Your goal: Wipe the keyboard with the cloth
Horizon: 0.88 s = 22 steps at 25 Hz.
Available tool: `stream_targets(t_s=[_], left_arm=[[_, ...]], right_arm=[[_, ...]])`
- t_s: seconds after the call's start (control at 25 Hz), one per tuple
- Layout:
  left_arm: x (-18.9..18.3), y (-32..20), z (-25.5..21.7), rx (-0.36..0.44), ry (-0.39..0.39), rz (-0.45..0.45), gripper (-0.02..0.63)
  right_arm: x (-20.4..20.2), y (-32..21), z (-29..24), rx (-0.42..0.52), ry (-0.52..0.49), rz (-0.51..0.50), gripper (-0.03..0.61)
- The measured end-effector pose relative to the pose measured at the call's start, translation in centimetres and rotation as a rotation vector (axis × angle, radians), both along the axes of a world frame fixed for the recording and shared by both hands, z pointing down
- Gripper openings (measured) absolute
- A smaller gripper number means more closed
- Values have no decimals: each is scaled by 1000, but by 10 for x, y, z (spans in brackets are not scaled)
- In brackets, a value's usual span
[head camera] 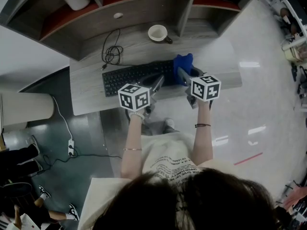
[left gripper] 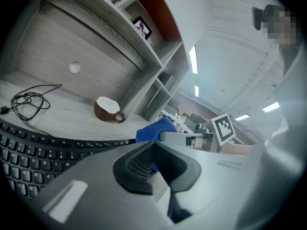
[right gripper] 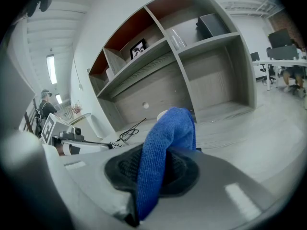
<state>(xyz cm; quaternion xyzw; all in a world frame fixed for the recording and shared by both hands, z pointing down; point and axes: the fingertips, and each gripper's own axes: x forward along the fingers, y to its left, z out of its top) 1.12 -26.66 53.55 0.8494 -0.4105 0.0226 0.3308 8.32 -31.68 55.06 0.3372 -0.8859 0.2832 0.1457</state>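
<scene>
A black keyboard (head camera: pixel 136 75) lies on the grey wooden desk (head camera: pixel 91 97); in the left gripper view its keys (left gripper: pixel 29 152) fill the lower left. My right gripper (head camera: pixel 182 73) is shut on a blue cloth (head camera: pixel 183 63) at the keyboard's right end. In the right gripper view the cloth (right gripper: pixel 165 147) is pinched between the dark pads and stands up in a fold above my right gripper (right gripper: pixel 153 174). My left gripper (head camera: pixel 157 83) hovers over the keyboard's front edge, just left of the cloth. Its jaws (left gripper: pixel 152 164) are shut with nothing between them. The cloth (left gripper: pixel 153 131) shows beyond them.
A brown cup with a white inside (head camera: pixel 158 32) stands behind the keyboard, near the shelf unit (head camera: pixel 139 6). A coiled black cable (head camera: pixel 111 51) lies at the back left. The desk's front edge (head camera: pixel 158 102) runs just under both grippers.
</scene>
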Motion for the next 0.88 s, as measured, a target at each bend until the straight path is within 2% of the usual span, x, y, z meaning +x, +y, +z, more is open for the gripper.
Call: stream_targets(t_s=[0.88], left_arm=[[-29,10,-4,5,4,-16,2]], right_arm=[[-29,11,0,-3,8,-17,58]])
